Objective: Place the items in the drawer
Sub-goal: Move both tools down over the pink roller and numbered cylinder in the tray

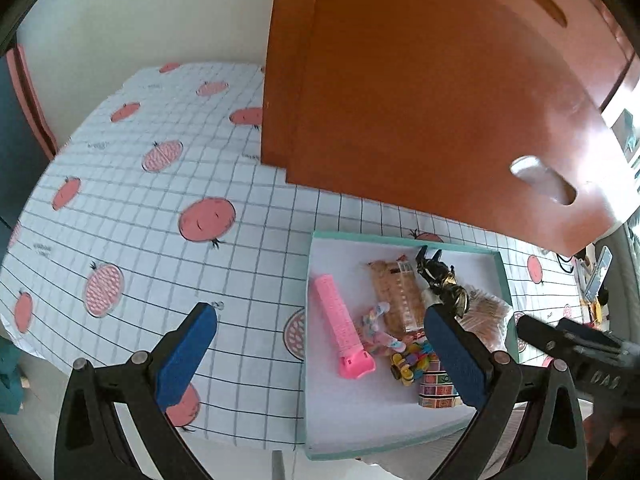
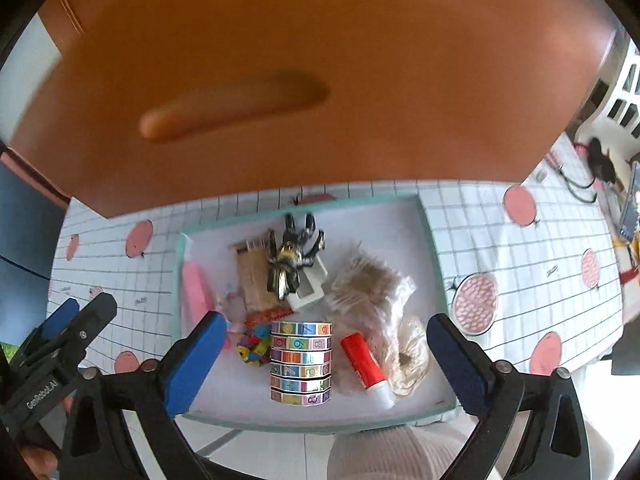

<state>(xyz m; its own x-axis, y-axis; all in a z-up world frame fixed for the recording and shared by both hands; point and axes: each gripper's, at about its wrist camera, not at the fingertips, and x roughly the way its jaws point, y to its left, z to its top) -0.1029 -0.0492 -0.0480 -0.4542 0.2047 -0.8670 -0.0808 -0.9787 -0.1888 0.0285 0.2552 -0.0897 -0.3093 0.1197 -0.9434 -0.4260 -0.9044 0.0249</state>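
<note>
Tablecloth (image 1: 160, 208) with a grid and pink fruit print covers the table in both views, and a teal-rimmed tray (image 2: 434, 256) sits on it at lower centre, below a closed brown wooden drawer front (image 2: 320, 80) that fills the top of each frame. The left gripper (image 1: 320, 356) is spread wide and holds nothing, its right finger over the tray. The right gripper (image 2: 326, 364) is likewise spread and empty, framing the tray. The right wrist view alone shows a red glue stick (image 2: 362, 362), a bundle of pale string (image 2: 412, 354) and a white block (image 2: 310, 286); the stacked number puzzle (image 2: 301, 362) is clearest here. The left wrist view shows the pink comb-like toy (image 1: 340, 330) fully. A black and gold figure (image 2: 290, 258) lies at the tray's upper middle
</note>
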